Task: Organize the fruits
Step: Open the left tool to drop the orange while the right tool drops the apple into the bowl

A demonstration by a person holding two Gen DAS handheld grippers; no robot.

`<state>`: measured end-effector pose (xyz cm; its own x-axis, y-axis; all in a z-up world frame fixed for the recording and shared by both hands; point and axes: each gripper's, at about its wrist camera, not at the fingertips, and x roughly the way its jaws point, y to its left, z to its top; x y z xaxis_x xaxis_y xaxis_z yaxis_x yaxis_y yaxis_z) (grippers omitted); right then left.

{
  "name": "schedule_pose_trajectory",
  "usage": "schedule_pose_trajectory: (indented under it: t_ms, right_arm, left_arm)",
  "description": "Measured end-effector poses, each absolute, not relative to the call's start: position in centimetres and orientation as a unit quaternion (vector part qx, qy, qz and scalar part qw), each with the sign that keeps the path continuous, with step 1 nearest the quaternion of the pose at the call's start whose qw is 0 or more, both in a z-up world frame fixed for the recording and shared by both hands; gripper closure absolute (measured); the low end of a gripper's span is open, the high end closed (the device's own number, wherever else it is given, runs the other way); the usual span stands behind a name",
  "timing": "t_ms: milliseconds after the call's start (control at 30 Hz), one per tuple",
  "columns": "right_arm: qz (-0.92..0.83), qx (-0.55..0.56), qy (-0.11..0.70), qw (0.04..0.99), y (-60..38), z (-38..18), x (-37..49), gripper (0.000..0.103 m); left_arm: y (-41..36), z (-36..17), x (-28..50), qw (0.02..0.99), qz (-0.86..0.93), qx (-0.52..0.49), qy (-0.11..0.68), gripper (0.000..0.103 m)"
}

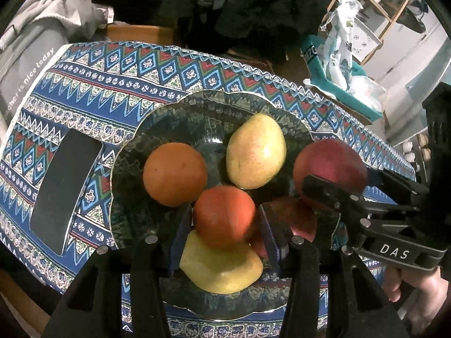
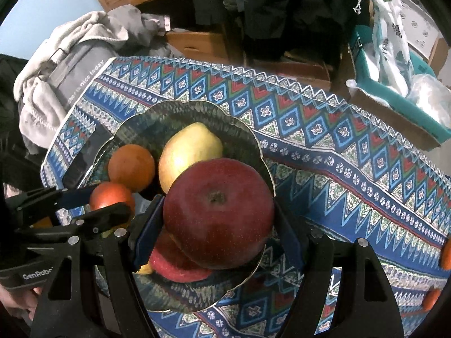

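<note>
a round, glossy dark red apple (image 2: pixel 218 214) is sitting between the right gripper (image 2: pixel 218 225) pads at the 4 o'clock rim of the scalloped glass plate (image 2: pixel 248 138). its jaws are pinching the apple. the left gripper (image 1: pixel 224 219), jaws slightly spread, is flanking a smooth red-orange fruit (image 1: pixel 224 215); contact is unclear.

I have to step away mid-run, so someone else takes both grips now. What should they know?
Left hand-held gripper: jaws around a small orange-red fruit over the plate; whether the pads still press cannot be told.
Right hand-held gripper: jaws around the big red apple, over the plate's right side.
On the plate: an orange, two yellow pears, another red fruit.
Left: set both fruits down; two orange fruits wait at the tablecloth's right edge.
</note>
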<state>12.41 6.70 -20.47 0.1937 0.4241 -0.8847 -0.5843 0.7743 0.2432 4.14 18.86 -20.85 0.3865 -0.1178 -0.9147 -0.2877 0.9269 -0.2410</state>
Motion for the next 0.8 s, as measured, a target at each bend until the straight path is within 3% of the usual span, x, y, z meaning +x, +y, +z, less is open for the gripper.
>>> schedule_pose_trajectory:
  t_ms: [100, 367, 800]
  right_arm:
    - [0.335, -0.051, 0.535, 0.774, 6.2, -19.5, 12.8, 0.026]
    - [0.339, -0.03, 0.511, 0.789, 5.3, -15.9, 12.8, 0.026]
    - [0.29, -0.106, 0.464, 0.83, 2.3, -11.2, 10.9, 0.025]
  left_arm:
    - [18.8, -20.5, 4.1, 0.812, 0.051, -0.186, 0.55, 0.036]
    - [17.7, -19.2, 3.9, 0.821, 0.061, -0.153, 0.547, 0.026]
    - [14.9, -15.2, 3.4, 0.848, 0.046, -0.111, 0.516, 0.022]
